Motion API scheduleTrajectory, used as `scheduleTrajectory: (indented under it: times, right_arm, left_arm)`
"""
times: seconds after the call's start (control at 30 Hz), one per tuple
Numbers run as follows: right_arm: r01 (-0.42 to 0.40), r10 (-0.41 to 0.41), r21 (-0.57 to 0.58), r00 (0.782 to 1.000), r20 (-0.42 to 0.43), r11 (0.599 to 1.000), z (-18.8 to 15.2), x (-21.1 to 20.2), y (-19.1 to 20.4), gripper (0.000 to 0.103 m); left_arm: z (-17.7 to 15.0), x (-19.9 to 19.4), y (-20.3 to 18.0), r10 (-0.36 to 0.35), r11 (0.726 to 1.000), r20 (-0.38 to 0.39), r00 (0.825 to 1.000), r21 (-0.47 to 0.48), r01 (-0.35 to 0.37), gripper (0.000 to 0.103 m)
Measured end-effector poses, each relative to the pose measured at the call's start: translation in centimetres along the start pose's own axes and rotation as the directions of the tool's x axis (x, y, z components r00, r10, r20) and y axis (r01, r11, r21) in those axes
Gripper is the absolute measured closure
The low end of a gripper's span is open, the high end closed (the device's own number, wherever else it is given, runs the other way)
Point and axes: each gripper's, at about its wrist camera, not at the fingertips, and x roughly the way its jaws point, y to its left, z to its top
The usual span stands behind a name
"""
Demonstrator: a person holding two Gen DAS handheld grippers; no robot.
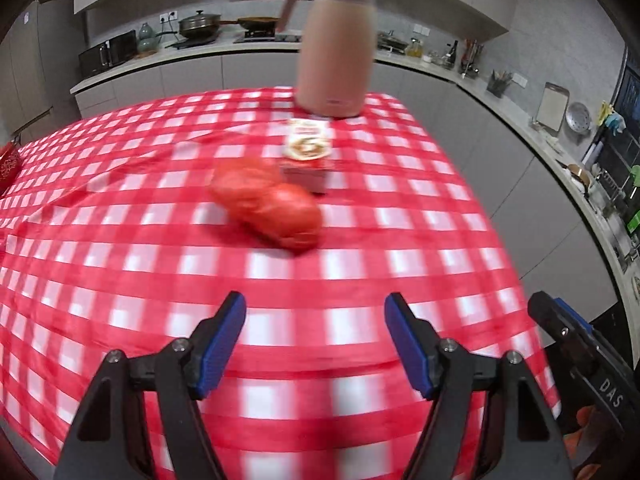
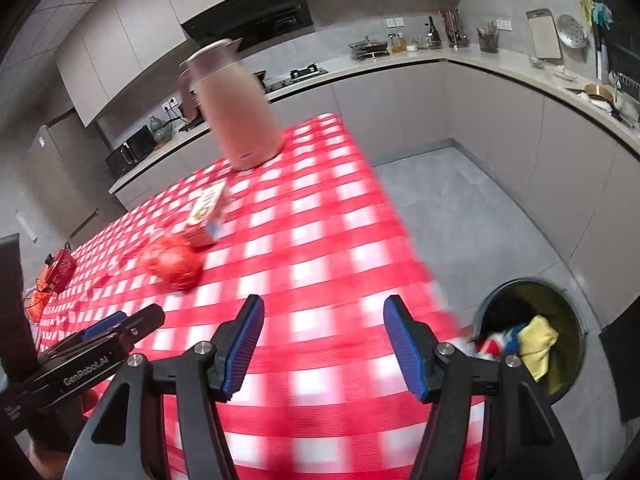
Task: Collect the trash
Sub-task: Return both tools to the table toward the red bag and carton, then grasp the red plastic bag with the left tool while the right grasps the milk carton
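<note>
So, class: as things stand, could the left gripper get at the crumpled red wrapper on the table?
Probably yes. The left gripper has its jaws open and faces the red wrapper; only bare tablecloth lies between them. The small box sits behind it.

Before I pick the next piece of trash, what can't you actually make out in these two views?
- Red crumpled item: motion blur in both views; material unclear.
- Small box: print unreadable, blurred.
- Trash bin: right wrist view only; table edge and right gripper hide its near side.
- Red object at the table's far end: small, unidentifiable.
</note>
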Motion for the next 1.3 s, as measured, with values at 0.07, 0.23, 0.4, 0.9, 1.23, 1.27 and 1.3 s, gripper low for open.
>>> scheduleTrajectory:
  times: [0.07, 0.23, 0.4, 0.9, 1.23, 1.27, 1.3]
  right_arm:
    - [-0.003, 0.003, 0.002, 1.0, -0.005, 1.0, -0.5, 0.5, 1.5, 0.039]
    - [0.001, -0.001, -0.008, 1.0, -0.028, 1.0, -1.0, 1.8, 4.4, 0.039]
    - [0.015, -0.015, -0.019, 1.0, -0.019, 1.0, 0.4, 2.7, 4.7, 0.039]
    - [-0.039, 0.038, -0.013, 0.999, -0.035, 0.999, 4.1, 6.8, 2.7, 0.039]
    - [-0.061, 0.058, -0.036, 0.996, -0.062, 0.998, 4.7, 8.3, 3.7, 0.039]
    - [-0.061, 0.059, -0.036, 0.996, -0.063, 0.997, 4.7, 8.4, 3.8, 0.039]
    - [-0.061, 0.059, -0.035, 0.996, -0.064, 0.997, 4.7, 8.5, 4.0, 0.039]
  left_arm:
    - [0.5, 0.2, 1.5, 0.003, 1.0, -0.004, 1.0, 0.009, -0.003, 0.03]
    - [1.6, 0.9, 3.0, -0.019, 1.0, -0.011, 1.0, 0.014, 0.019, 0.03]
    - [2.5, 2.3, 2.6, -0.038, 0.999, -0.026, 0.999, 0.004, 0.038, 0.03]
    - [5.3, 6.7, 2.0, 0.038, 0.997, -0.053, 0.998, -0.064, -0.042, 0.03]
    - [5.0, 9.0, 3.8, -0.015, 0.996, -0.109, 0.994, -0.089, 0.005, 0.036]
    - [4.9, 9.0, 3.9, -0.015, 0.997, -0.106, 0.994, -0.081, 0.006, 0.041]
    - [4.8, 9.0, 4.1, -0.027, 0.997, -0.109, 0.994, -0.072, 0.019, 0.051]
